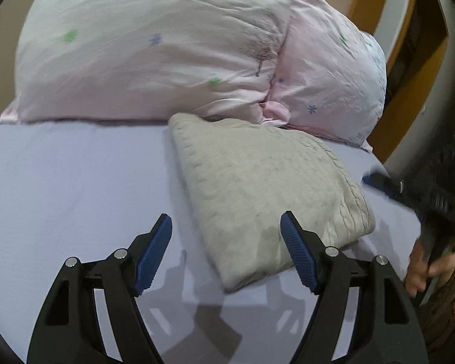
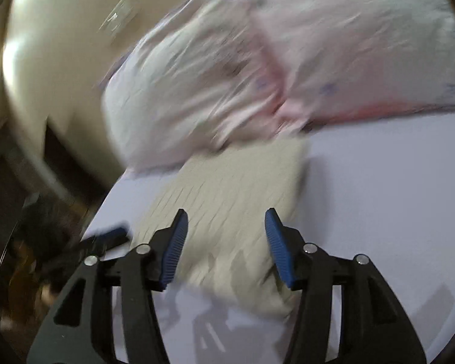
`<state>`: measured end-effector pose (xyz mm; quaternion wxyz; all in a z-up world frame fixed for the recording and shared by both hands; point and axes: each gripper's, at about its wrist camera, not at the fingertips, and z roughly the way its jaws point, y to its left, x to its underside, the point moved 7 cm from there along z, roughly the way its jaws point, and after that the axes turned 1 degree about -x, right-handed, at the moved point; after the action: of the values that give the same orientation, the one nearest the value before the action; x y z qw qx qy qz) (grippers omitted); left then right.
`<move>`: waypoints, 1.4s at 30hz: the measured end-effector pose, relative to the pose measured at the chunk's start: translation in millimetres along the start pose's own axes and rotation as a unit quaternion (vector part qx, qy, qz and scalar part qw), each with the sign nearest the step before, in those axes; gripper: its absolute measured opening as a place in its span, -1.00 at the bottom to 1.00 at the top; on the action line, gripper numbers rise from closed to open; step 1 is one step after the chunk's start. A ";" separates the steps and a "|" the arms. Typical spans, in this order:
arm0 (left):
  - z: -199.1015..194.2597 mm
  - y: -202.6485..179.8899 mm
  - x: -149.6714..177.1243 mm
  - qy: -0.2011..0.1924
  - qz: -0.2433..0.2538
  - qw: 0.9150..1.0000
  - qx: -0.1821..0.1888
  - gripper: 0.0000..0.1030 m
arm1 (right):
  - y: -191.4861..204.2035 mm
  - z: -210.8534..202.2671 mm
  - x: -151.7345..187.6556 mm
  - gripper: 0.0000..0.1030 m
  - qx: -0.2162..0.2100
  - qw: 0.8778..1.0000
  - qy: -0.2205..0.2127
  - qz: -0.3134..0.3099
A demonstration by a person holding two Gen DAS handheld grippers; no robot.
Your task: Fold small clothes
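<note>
A beige knitted garment point(image 1: 267, 188) lies folded into a rectangle on the lavender bed sheet point(image 1: 75, 182). My left gripper point(image 1: 226, 221) is open and empty, held just above the garment's near corner. In the right wrist view, which is blurred, the same garment point(image 2: 236, 194) lies ahead. My right gripper point(image 2: 226, 221) is open and empty over its near end. The right gripper also shows at the right edge of the left wrist view point(image 1: 382, 182), beside the garment, with a hand point(image 1: 421, 270) below it. The left gripper shows at the left of the right wrist view point(image 2: 109, 238).
Two pale pink pillows with small flower prints point(image 1: 154, 45) point(image 1: 333, 85) lean at the head of the bed, just behind the garment. A wooden headboard or furniture piece point(image 1: 403, 69) stands at the right. The sheet point(image 2: 394, 182) stretches out beside the garment.
</note>
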<state>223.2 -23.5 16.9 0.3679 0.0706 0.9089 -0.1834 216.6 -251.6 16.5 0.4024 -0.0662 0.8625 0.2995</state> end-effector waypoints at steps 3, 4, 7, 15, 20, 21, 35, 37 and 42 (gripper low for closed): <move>-2.0 6.0 13.5 0.010 -0.007 1.000 -0.001 0.46 | -26.8 25.2 23.6 0.11 0.081 0.995 0.052 -0.006; -2.6 6.0 17.8 0.013 -0.007 1.000 0.000 0.46 | -27.1 18.1 22.1 0.11 0.080 0.996 0.045 -0.001; -6.7 5.2 31.8 0.019 0.006 1.000 -0.013 0.74 | -16.2 -16.8 19.0 0.83 0.075 0.997 0.003 -0.004; 0.5 -3.7 55.5 0.026 0.061 0.993 -0.098 0.97 | -14.5 -26.9 62.2 0.96 0.187 0.981 -0.024 -0.047; 14.8 -0.2 64.6 0.059 0.063 0.988 -0.128 0.97 | -15.7 13.5 88.8 0.96 0.199 0.977 0.056 -0.041; 15.9 0.7 65.2 0.062 0.065 0.987 -0.136 0.97 | -13.2 19.5 91.8 0.96 0.203 0.976 0.064 -0.044; 21.8 2.7 70.0 0.086 0.067 0.982 -0.151 0.97 | -9.8 35.2 103.1 0.96 0.254 0.960 0.090 -0.081; 22.1 2.8 69.8 0.087 0.067 0.982 -0.151 0.97 | -9.8 35.3 103.0 0.96 0.254 0.960 0.090 -0.081; 22.1 2.7 69.7 0.086 0.067 0.982 -0.151 0.97 | -9.9 35.3 102.9 0.96 0.254 0.960 0.090 -0.081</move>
<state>188.0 -30.0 -46.9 0.3058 0.0904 0.9477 -0.0121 174.6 -226.4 -81.1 0.3496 -0.0581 0.9346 0.0298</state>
